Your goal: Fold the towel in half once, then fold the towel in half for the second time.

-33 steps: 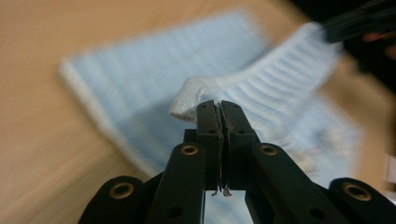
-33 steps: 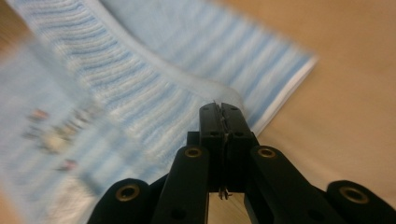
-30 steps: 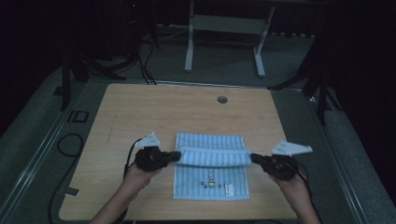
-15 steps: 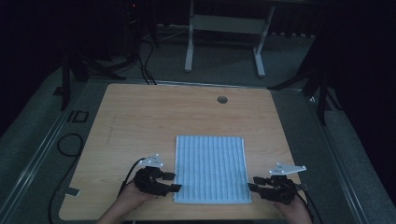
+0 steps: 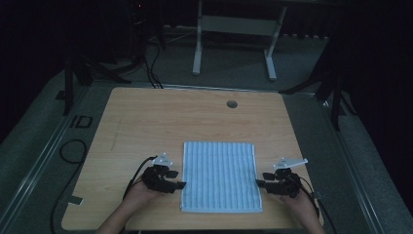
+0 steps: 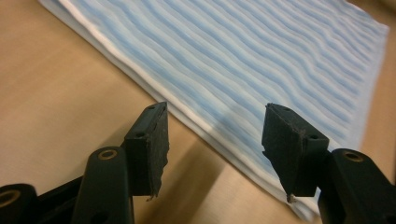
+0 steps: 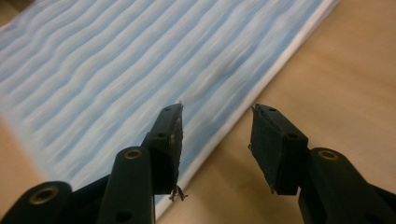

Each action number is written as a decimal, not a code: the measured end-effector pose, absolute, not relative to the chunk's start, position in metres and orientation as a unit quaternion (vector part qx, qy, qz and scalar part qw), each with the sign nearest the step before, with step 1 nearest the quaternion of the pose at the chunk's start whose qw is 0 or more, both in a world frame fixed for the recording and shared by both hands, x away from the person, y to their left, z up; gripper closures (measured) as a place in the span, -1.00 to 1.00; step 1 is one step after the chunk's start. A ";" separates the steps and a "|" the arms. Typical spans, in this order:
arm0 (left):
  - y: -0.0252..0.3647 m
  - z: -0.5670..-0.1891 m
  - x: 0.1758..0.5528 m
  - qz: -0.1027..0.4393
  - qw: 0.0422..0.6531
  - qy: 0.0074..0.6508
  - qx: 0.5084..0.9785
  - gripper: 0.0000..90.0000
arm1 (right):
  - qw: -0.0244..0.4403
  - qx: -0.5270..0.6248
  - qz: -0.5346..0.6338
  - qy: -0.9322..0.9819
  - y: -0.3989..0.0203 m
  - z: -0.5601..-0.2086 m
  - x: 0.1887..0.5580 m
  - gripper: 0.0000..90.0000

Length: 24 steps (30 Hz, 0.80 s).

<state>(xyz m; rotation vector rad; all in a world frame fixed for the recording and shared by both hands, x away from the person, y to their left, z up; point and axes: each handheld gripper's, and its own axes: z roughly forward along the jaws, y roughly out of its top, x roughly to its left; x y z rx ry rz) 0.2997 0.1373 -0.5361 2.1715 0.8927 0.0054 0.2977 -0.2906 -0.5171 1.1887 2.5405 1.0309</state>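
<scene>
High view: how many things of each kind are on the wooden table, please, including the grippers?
Blue-and-white striped cloth, folded flat: 1
Handheld grippers, the left gripper and the right gripper, one at each side edge of the cloth, jaws apart: 2
Round grommet in the table: 1
Total: 4

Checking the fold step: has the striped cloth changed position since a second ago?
Yes. The striped cloth, then lifted and folded back between the grippers, now lies flat, spread toward the table's near edge.
</scene>
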 end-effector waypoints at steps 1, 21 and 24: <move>0.137 -0.535 0.305 0.008 0.380 0.349 0.857 -0.08 | 0.081 0.396 0.342 0.848 -0.290 -0.516 0.302 0.18; 0.126 -0.510 0.384 0.067 0.328 0.384 0.860 -0.13 | 0.107 0.420 0.291 0.853 -0.290 -0.498 0.395 0.09; 0.123 -0.506 0.400 0.072 0.328 0.390 0.857 -0.14 | 0.108 0.419 0.289 0.854 -0.287 -0.491 0.406 0.08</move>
